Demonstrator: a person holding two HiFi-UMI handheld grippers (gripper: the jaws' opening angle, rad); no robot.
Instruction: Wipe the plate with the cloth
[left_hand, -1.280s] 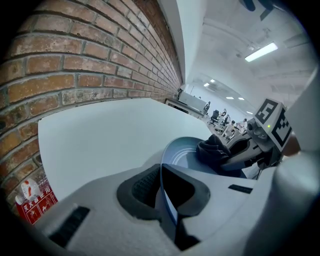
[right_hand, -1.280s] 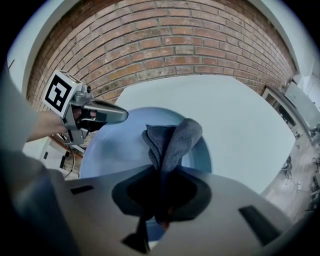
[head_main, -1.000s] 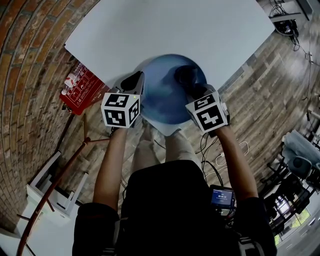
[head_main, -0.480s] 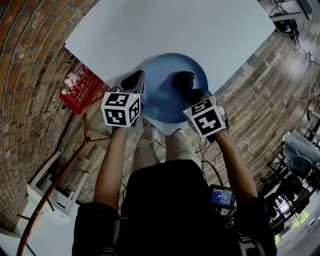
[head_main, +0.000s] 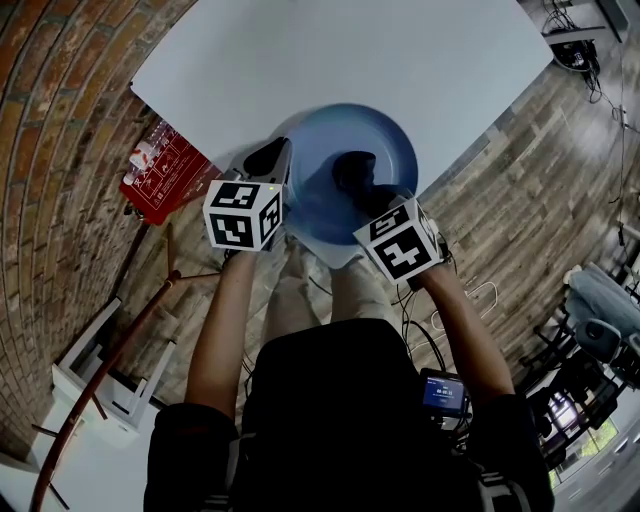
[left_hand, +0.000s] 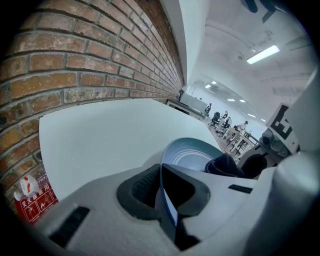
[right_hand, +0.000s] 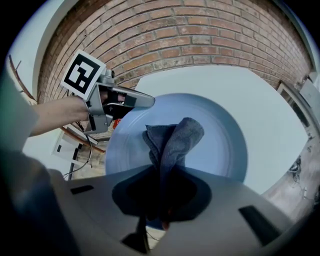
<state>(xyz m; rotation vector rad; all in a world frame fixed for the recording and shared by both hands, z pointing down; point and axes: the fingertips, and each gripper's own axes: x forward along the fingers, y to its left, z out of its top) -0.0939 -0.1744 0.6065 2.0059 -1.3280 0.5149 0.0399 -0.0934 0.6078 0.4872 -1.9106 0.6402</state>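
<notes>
Presently, by item.

Right gripper (head_main: 368, 192): jaws clamped on a dark grey cloth (right_hand: 172, 140), which bunches up out of them and rests on the face of the plate. Against the frame a second ago, this gripper and the cloth have shifted left, from the plate's right part to about its middle.

Left gripper (head_main: 272, 158): jaws closed on the left rim of the plate, the thin blue edge pinched between its pads. Position unchanged from the earlier frames.

Plate (head_main: 392, 132): blue, round, shallow, lying flat at the near corner of the desk, much as it lay before.

Desk (head_main: 330, 60): white top, bare apart from the plate. Its left edge runs close along the brick wall.

Brick wall (left_hand: 90, 60): red-brown brick with pale joints, left of the desk.

Floor (head_main: 520, 160): grey-brown wood planks.

Red printed board (head_main: 165, 170): low down between the wall and the desk's left corner.

White shelf unit (head_main: 100, 390): against the wall, lower left.

Cables (head_main: 485, 295): loose on the floor at the person's right.

Chairs (head_main: 585, 350): dark, grouped at the lower right.

Small lit screen (head_main: 443, 393): at the person's waist.

Ceiling lights (left_hand: 262, 54): long strips over a deep room, with distant chairs and figures too small to detail.
</notes>
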